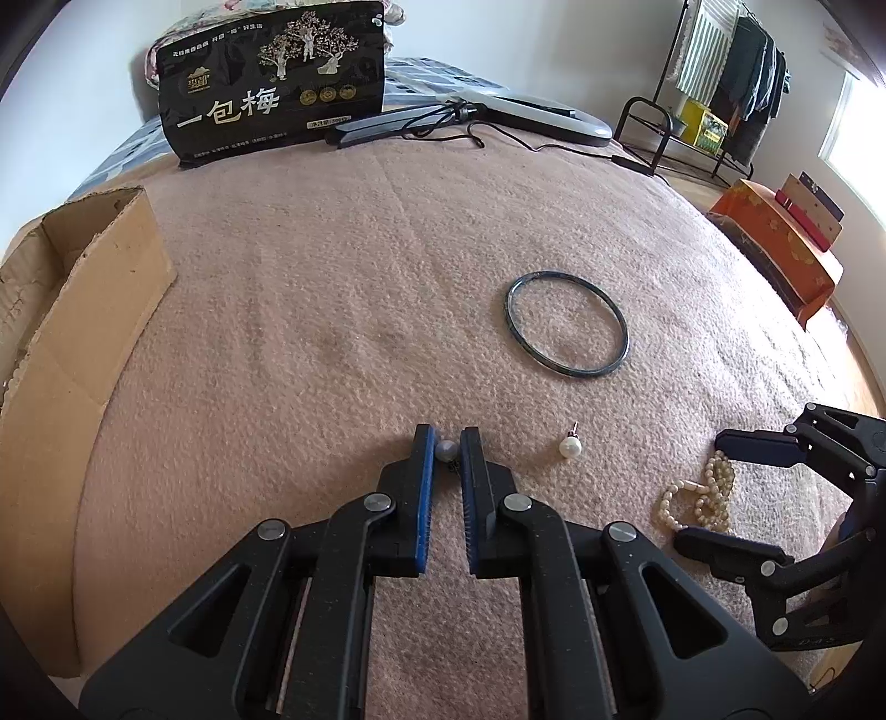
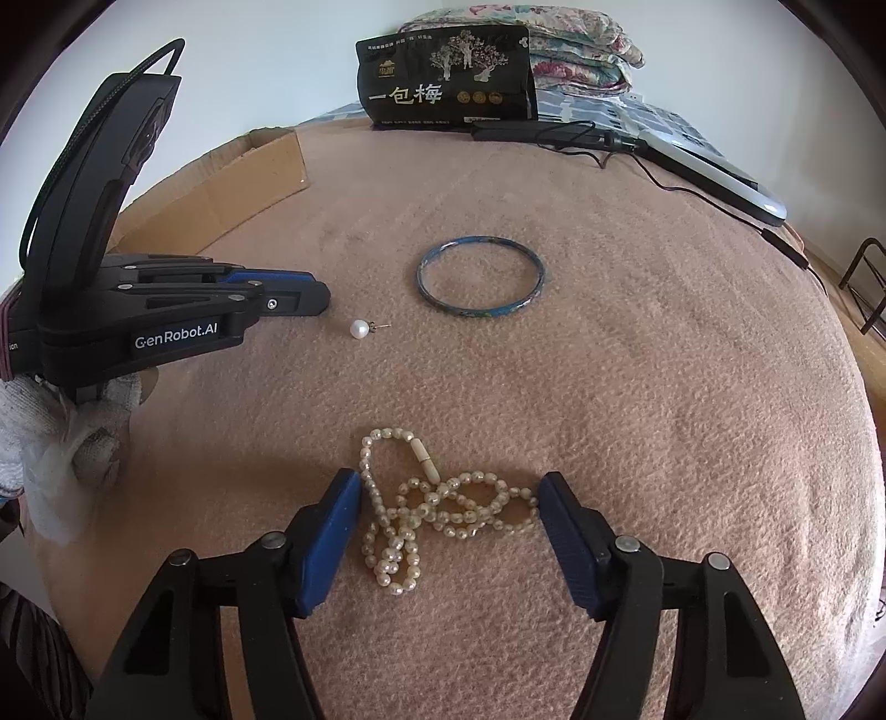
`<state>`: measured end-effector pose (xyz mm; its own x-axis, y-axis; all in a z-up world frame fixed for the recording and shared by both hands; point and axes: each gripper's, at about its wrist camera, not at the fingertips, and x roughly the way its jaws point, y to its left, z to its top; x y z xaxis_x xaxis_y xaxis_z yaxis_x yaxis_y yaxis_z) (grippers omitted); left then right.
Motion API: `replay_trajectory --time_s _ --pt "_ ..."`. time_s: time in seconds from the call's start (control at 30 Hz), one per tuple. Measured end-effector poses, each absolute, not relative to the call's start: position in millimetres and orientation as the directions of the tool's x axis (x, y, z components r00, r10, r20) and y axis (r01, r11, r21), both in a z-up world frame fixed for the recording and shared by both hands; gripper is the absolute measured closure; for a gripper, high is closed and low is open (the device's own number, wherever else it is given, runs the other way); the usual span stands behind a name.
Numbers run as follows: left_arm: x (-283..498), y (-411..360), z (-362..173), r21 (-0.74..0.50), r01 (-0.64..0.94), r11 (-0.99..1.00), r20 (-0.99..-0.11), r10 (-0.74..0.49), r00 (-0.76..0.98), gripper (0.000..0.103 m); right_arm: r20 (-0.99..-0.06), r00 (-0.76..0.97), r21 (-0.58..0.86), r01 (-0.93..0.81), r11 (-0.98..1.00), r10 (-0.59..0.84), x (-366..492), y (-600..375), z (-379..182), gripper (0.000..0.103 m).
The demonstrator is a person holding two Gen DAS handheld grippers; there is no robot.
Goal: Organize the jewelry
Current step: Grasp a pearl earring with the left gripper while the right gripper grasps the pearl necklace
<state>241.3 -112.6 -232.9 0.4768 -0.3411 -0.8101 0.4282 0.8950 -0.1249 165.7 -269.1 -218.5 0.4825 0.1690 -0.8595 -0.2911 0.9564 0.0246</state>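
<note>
Bedroom w/ pink blanket (image 1: pixel 332 310) on bed, daylight.
White walls; bright window (image 1: pixel 855 127) at right; clothes rack (image 1: pixel 720 83) w/ hanging garments; folded quilts (image 2: pixel 576 50) at bed head; wood floor (image 1: pixel 869 376).

A bed (image 2: pixel 637 387) covered by a pink fleece blanket (image 1: pixel 310 310) carries the things. On the blanket are laid a blue bangle (image 2: pixel 480 275), a white pearl earring (image 2: pixel 360 329) to its left, and a heap of pearl necklace (image 2: pixel 437 509) nearer the cameras. A second, grey pearl (image 1: pixel 445 450) is seen in the left wrist view. A cardboard box (image 1: pixel 83 354) is set at the left edge, and a black snack bag (image 2: pixel 448 83) and a hair straightener (image 2: pixel 559 133) at the far end.
</note>
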Motion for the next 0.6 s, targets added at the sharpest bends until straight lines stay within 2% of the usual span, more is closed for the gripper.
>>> replay_trajectory --time_s 0.03,0.2,0.4,0.6 --pt "241.2 -112.8 -232.9 -0.123 0.428 0.895 -0.81 -0.34 0.478 0.096 -0.86 0.482 0.024 -0.289 0.957 0.167 165.9 -270.3 -218.2 0.043" --pt "240.1 -112.8 -232.2 -0.122 0.425 0.897 -0.808 -0.338 0.482 0.096 -0.861 0.475 0.04 -0.289 0.956 0.18 166.1 -275.0 -216.4 0.068" --pt "237.4 -111.9 -230.1 -0.124 0.421 0.899 -0.807 -0.338 0.485 0.096 -0.863 0.467 0.053 -0.294 0.954 0.192 165.0 -274.0 -216.4 0.086" --pt "232.6 -108.1 -225.0 -0.124 0.416 0.901 -0.801 -0.338 0.494 0.096 -0.857 0.473 0.078 -0.273 0.959 0.204 163.9 -278.2 -214.5 0.091"
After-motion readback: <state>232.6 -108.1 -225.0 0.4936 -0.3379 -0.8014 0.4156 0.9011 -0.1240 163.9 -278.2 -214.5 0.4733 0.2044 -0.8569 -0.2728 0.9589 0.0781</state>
